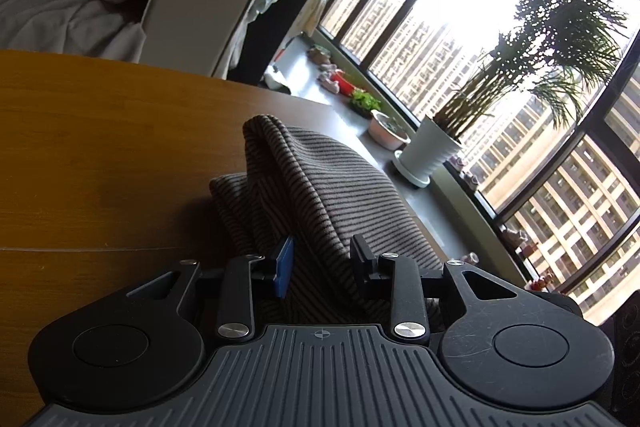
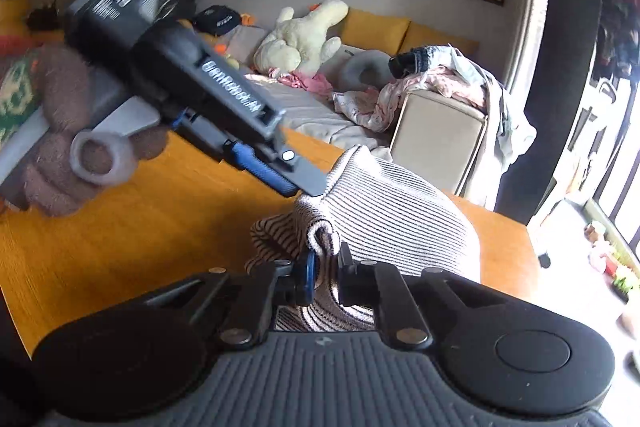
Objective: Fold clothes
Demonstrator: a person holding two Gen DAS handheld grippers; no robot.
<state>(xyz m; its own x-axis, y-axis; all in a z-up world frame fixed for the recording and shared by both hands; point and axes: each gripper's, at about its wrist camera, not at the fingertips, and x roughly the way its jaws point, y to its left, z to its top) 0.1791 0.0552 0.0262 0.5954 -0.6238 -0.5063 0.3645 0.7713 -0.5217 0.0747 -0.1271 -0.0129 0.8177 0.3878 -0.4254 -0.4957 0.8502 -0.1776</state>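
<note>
A grey striped garment (image 1: pixel 312 187) is lifted above the wooden table (image 1: pixel 100 147), bunched and hanging between both grippers. My left gripper (image 1: pixel 322 263) has the fabric between its fingers, jaws fairly wide with cloth filling the gap. In the right wrist view the left gripper (image 2: pixel 308 183) comes in from the upper left, held by a gloved hand, its tips at the garment's (image 2: pixel 400 219) upper edge. My right gripper (image 2: pixel 326 263) is shut on a folded hem of the garment just above the table (image 2: pixel 120 235).
A beige sofa (image 2: pixel 436 135) with piled clothes and a plush toy (image 2: pixel 300 39) stands behind the table. A window ledge with a white potted plant (image 1: pixel 432 151) and small items runs along the table's far right side.
</note>
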